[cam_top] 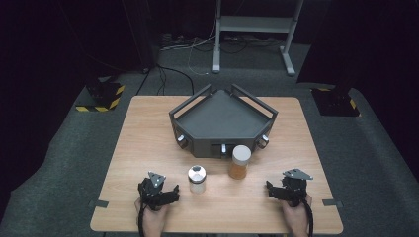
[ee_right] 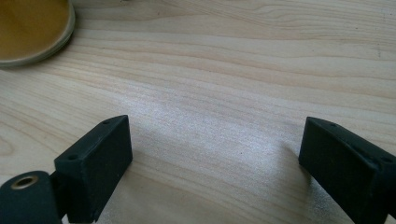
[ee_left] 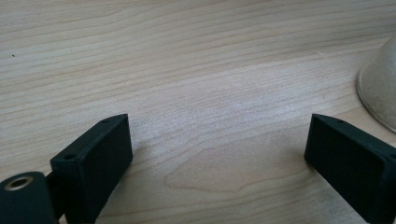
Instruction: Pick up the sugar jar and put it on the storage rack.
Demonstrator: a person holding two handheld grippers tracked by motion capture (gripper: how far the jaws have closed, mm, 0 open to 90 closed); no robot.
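Two jars stand on the wooden table [cam_top: 148, 128]. One is a small jar [cam_top: 196, 178] with a grey lid and pale contents. The other is a taller jar [cam_top: 240, 162] with a cream lid and amber contents. My left gripper [cam_top: 160, 191] rests low at the front left, open, with only bare wood between its jaws [ee_left: 217, 140]. The small jar's base [ee_left: 379, 88] shows at the right edge of the left gripper view. At the front right my right gripper [cam_top: 282, 191] is also open over bare wood [ee_right: 215, 140], and the amber jar's base [ee_right: 32, 28] sits at the upper left.
A dark grey angular tray [cam_top: 222, 121] with raised rails and small knobs on its front stands at the back middle of the table, just behind the amber jar. Beyond the table are a metal stand [cam_top: 254, 29] and floor cables.
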